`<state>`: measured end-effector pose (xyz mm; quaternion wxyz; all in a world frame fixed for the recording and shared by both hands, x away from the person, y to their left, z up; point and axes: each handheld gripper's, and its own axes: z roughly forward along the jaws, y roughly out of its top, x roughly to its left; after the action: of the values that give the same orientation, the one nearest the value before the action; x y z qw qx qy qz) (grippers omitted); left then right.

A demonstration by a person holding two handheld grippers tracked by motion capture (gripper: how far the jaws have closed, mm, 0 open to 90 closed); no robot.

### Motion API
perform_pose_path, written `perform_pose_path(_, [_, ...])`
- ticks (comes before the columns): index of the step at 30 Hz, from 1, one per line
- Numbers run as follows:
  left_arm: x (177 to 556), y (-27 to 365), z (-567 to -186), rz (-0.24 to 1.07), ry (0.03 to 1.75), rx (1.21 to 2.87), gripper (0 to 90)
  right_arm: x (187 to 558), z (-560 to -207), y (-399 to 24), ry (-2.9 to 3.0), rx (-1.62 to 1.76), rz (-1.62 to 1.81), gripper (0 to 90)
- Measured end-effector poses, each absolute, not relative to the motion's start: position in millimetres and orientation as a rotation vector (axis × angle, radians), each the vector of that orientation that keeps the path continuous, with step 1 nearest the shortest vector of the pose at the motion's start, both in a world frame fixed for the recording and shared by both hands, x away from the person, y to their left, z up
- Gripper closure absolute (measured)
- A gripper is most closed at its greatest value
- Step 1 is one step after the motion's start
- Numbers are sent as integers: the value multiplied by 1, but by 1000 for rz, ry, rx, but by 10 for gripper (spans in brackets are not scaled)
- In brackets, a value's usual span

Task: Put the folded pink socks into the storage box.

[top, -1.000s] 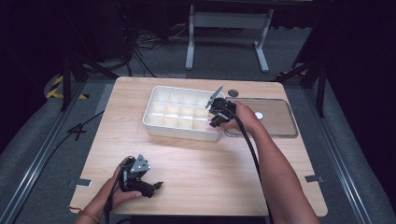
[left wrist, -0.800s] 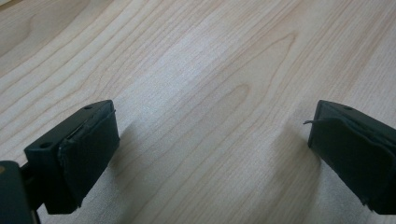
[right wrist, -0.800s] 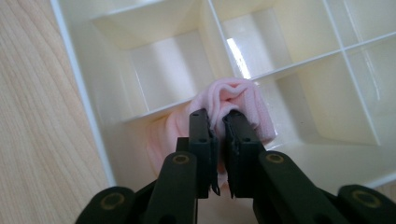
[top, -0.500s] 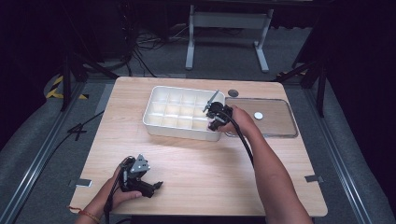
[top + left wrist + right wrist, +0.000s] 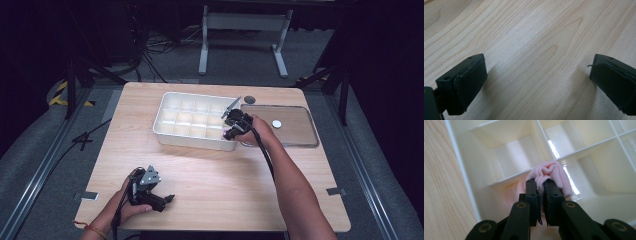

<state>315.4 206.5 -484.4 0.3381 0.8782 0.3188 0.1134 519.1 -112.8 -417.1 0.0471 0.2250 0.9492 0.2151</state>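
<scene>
- Pale wooden surface (image 5: 215, 170), white divided tray (image 5: 176, 131) on it.
- Right hand-held gripper (image 5: 541, 185) pinching pink cloth (image 5: 554, 173) inside a corner compartment.
- Left hand-held gripper (image 5: 536, 75) wide open, empty, resting low.

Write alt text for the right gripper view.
The right gripper pinches a bunched pink cloth between its black jaws, low inside a compartment of a white divided tray. Pale wooden table shows beside the tray.

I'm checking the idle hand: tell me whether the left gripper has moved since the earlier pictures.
No. In the high view the left gripper lies at the same spot near the table's front edge, jaws open.
</scene>
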Motion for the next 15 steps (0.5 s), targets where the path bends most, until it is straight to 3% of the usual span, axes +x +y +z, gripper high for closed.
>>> perform_pose_path(15, [315, 207, -484, 295, 833, 2290, 12, 505, -397, -118, 2817, 627, 691, 797])
